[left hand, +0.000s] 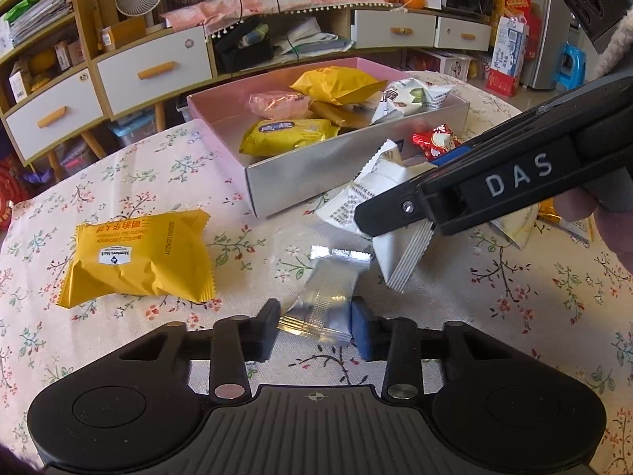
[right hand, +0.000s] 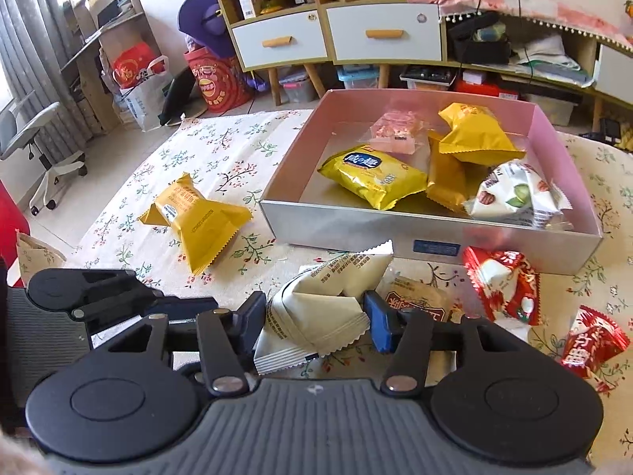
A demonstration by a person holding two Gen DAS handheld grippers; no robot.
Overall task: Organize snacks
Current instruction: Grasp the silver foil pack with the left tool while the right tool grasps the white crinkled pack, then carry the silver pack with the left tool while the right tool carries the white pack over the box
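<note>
We hold two grippers over a floral tablecloth [left hand: 166, 166]. Our left gripper [left hand: 314, 326] has its jaws closed on a small silver foil packet [left hand: 328, 297], one black pad and one blue pad pressing the packet's near end while the rest trails away toward twelve o'clock. Our right gripper [right hand: 314, 318] grips a cream-white snack packet [right hand: 316, 316], the pads pressing on either side of its crumpled middle; in the left wrist view the same gripper comes in from three o'clock with that packet's crimped end hanging below the fingers.

The open box [right hand: 435, 233], pink inside with a silvery front wall, stands at twelve o'clock from the right gripper. Inside it lie a yellow biscuit pack [right hand: 372, 176], a pink clear-wrapped sweet [right hand: 395, 132], two mustard-yellow pouches [right hand: 474, 134] and a white nut packet [right hand: 514, 196].

On the cloth, a yellow cake pack [left hand: 138, 255] lies at ten o'clock from the left gripper, well apart from the box. Two red candy wrappers [right hand: 506, 285] sit at two o'clock from the right gripper, just in front of the box, with a beige packet [right hand: 419, 297] touching the gripper's blue pad.
</note>
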